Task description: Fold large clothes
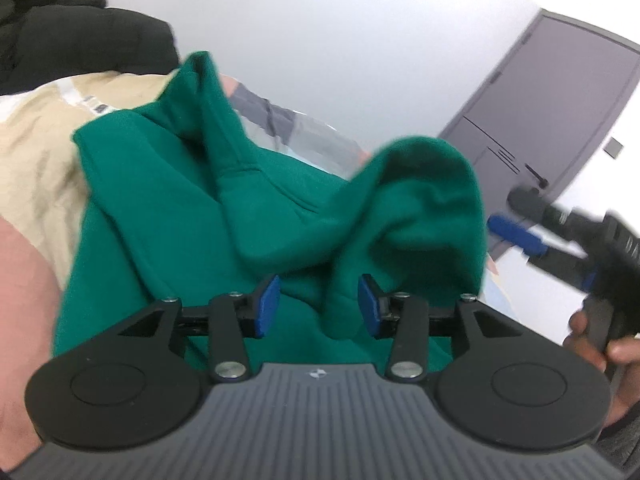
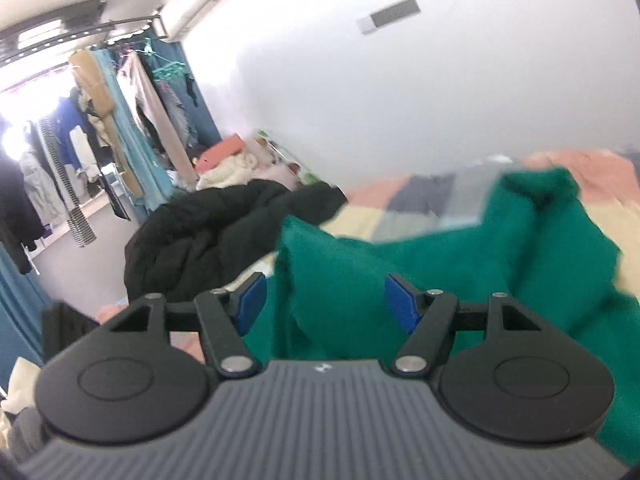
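Both claws, left claw (image 1: 319,305) and right claw (image 2: 325,302), gape empty; the crumpled green fleece sweatshirt (image 1: 192,208) slumps just ahead, probably dropped for regripping.

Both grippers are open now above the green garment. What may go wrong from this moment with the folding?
1. The green garment lies bunched, with raised folds, so the fold may come out uneven.
2. Cloth sits between the open fingers of the left gripper and the right gripper; a hasty closing may catch several layers.
3. The black jacket lies close beside it and may be dragged along.
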